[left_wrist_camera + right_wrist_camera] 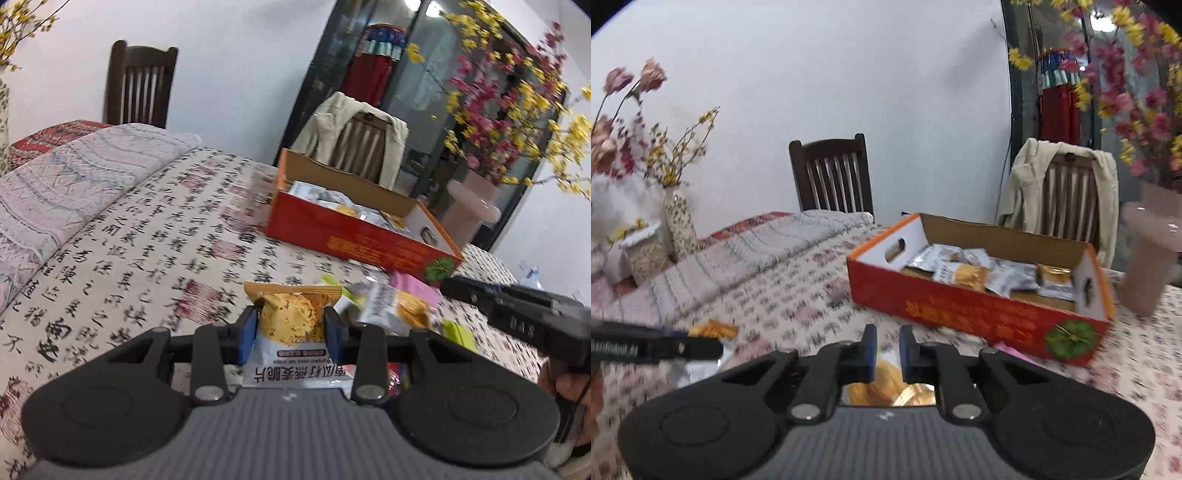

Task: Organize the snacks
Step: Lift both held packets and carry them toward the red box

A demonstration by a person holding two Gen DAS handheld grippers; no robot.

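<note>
Jaws of the left gripper (290, 325) clamp an orange-and-white cracker packet (288, 332); right gripper (887, 350) stands narrowly parted near the red cardboard box (960, 306).

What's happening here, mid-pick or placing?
Mid-carry, it seems. The left gripper is shut on a snack packet, held above the tablecloth. The right gripper has narrow jaws with an orange packet below them; whether it grips it is unclear. The red box already holds several packets, and a loose pile sits in front of it.
</note>
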